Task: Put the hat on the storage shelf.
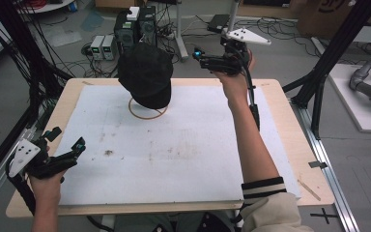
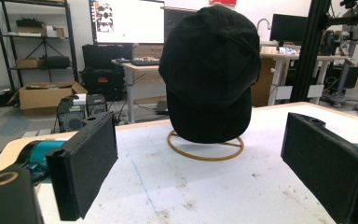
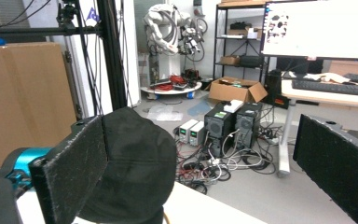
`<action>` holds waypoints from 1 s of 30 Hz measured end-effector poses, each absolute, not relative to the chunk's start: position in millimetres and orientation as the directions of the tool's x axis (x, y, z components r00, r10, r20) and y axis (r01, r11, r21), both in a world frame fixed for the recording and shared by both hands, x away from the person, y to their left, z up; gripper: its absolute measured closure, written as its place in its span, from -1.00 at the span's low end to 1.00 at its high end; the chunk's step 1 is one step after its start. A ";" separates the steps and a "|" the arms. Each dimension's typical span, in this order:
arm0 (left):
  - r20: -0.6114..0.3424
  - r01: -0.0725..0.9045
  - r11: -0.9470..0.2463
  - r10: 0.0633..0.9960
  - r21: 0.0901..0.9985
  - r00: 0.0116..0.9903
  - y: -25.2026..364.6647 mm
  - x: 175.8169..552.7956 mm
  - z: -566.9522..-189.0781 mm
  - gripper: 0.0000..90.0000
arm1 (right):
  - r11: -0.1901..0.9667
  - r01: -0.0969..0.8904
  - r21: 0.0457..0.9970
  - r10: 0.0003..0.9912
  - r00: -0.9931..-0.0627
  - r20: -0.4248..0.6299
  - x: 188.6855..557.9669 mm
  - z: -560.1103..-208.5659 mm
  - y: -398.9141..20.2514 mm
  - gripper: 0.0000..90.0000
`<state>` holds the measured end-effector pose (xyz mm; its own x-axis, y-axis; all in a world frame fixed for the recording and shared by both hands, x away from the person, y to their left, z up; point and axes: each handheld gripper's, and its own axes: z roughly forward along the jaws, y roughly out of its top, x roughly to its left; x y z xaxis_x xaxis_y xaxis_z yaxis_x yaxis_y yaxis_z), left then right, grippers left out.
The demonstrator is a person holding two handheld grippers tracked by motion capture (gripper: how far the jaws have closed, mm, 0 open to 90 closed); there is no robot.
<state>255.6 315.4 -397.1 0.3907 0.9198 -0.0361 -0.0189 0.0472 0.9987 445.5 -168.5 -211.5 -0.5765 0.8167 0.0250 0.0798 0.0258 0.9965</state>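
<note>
Wooden table (image 1: 292,145) fills the mid and lower frame of the high view, pale ply edge showing at left, right and bottom; a white sheet (image 1: 174,145) covers most of its top, smudged w/ brownish marks approx. centre-left and centre; a tan wire ring stand (image 1: 147,115) sits on the sheet in the upper-middle part of the frame, carrying a black cap (image 1: 146,75); in the left gripper view the ring (image 2: 205,151) rests flat on the sheet, centre frame, cap over it.

Matt black cloth cap (image 1: 146,75) — scuffed white board (image 1: 174,150), wooden edge.
</note>
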 end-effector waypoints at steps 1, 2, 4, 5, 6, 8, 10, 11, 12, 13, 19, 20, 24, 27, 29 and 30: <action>-0.035 -0.019 0.047 0.920 0.999 0.390 315.2 255.8 -397.2 -0.76 | 0.030 0.079 0.996 0.818 -0.575 0.021 443.6 -210.6 -172.0 -0.93; -0.037 -0.018 0.048 0.920 0.999 0.391 315.1 256.0 -397.1 -0.76 | 0.033 0.077 0.997 0.821 -0.571 0.017 441.7 -209.7 -174.9 -0.93; -0.036 -0.020 0.048 0.920 0.999 0.391 314.7 256.3 -397.2 -0.76 | 0.029 0.072 0.997 0.825 -0.565 0.017 437.1 -207.8 -180.2 -0.93; -0.038 -0.019 0.049 0.919 0.999 0.392 314.4 256.4 -397.1 -0.76 | 0.030 0.070 0.997 0.827 -0.563 0.015 434.9 -206.9 -182.6 -0.93; -0.035 -0.018 0.046 0.919 0.999 0.392 314.2 256.4 -397.1 -0.76 | 0.031 0.064 0.998 0.828 -0.561 0.010 432.7 -206.1 -185.0 -0.93; -0.034 -0.019 0.045 0.919 0.999 0.394 313.8 256.8 -397.1 -0.76 | 0.027 0.050 0.998 0.831 -0.557 0.005 428.5 -205.7 -189.9 -0.93; -0.035 -0.018 0.046 0.918 0.999 0.395 313.6 256.9 -397.2 -0.76 | 0.027 0.057 0.998 0.832 -0.554 0.009 425.3 -206.1 -194.6 -0.93; -0.036 -0.019 0.048 0.918 0.999 0.395 313.2 257.1 -397.2 -0.76 | 0.030 0.054 0.998 0.832 -0.554 0.005 424.4 -206.5 -196.5 -0.93; -0.035 -0.018 0.046 0.918 0.999 0.394 313.1 257.2 -397.2 -0.76 | 0.024 0.048 0.999 0.832 -0.555 0.007 422.1 -207.5 -199.5 -0.93; -0.036 -0.018 0.047 0.918 0.999 0.395 313.0 257.3 -397.3 -0.76 | 0.021 0.044 0.999 0.831 -0.556 0.007 420.4 -208.5 -202.2 -0.93; -0.033 -0.014 0.042 0.918 0.999 0.396 312.9 257.8 -397.5 -0.76 | 0.022 0.044 0.999 0.838 -0.545 0.005 407.6 -217.5 -217.4 -0.93; -0.036 -0.014 0.045 0.917 0.999 0.396 312.2 257.9 -397.7 -0.76 | 0.022 0.040 0.999 0.840 -0.543 0.003 405.2 -219.4 -220.0 -0.93; -0.030 -0.013 0.038 0.916 0.999 0.400 310.8 258.4 -397.2 -0.76 | 0.030 0.043 0.999 0.847 -0.532 -0.002 397.4 -226.2 -230.4 -0.93; -0.031 -0.013 0.039 0.915 0.999 0.402 309.6 258.8 -397.1 -0.76 | 0.025 0.039 0.999 0.854 -0.520 -0.001 391.8 -230.8 -238.0 -0.93; -0.030 -0.012 0.038 0.915 0.999 0.402 309.2 259.1 -397.3 -0.76 | 0.027 0.040 0.999 0.858 -0.513 -0.002 388.9 -233.8 -242.6 -0.93; -0.028 -0.010 0.035 0.915 0.999 0.402 309.3 259.2 -397.3 -0.76 | 0.023 0.040 0.999 0.859 -0.512 0.001 387.1 -235.3 -244.7 -0.93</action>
